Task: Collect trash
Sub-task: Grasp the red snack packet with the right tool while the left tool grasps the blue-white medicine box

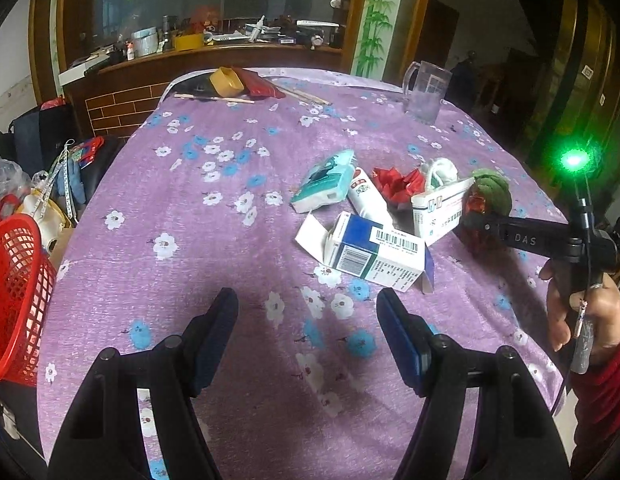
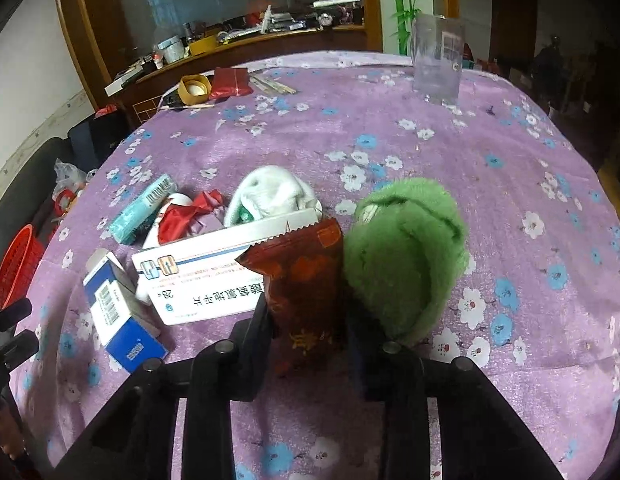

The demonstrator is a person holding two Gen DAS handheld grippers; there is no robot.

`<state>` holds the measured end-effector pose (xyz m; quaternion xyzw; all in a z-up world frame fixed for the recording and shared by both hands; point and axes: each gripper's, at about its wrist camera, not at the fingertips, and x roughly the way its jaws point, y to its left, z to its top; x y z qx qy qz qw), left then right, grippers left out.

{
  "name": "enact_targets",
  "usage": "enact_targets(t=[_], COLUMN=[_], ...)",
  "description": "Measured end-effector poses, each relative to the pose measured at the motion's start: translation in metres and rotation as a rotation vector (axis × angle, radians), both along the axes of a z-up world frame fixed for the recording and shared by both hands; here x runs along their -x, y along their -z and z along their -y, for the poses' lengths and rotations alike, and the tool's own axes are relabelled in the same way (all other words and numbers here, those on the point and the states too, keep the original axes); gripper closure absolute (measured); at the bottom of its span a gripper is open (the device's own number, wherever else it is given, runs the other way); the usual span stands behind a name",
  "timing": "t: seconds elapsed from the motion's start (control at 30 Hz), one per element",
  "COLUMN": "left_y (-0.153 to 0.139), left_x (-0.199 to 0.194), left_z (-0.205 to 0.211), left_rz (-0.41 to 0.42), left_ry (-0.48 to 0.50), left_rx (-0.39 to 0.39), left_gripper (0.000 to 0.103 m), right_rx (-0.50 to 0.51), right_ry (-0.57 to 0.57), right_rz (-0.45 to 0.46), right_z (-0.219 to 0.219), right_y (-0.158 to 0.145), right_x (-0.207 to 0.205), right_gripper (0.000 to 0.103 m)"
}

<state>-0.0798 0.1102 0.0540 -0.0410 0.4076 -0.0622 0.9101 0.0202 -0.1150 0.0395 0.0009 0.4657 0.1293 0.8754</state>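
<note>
Currently: dark red foil snack wrapper (image 2: 306, 280), upright, clamped between right gripper (image 2: 310, 336) jaws; left gripper (image 1: 308, 320) jaws apart, empty, farther off.

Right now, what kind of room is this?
Probably a lived-in room at home: a table with a purple flowered tablecloth, a cluttered wooden cabinet with glass panels, and a bamboo painting on the wall.

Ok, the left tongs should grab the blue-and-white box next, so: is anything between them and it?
Nothing visible. Only bare flowered tablecloth lies between the open left tongs and the blue-and-white box.
</note>
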Motion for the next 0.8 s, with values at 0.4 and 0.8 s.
enact_targets(t=[0.4, 0.8], left_y=[0.000, -0.002], left_x=[-0.004, -0.003], left_z=[-0.003, -0.018], left_rz=[-0.004, -0.014], left_ry=[-0.012, -0.035], left_rx=[0.028, 0.063], left_gripper=[0.032, 0.032], right_rx=[-0.057, -0.307], right_ry=[-0.153, -0.401], right_rz=[0.003, -0.184], right_z=[-0.045, -0.102], right_y=[-0.014, 0.006], right_x=[0.035, 0.062], right_gripper=[0.070, 0.071])
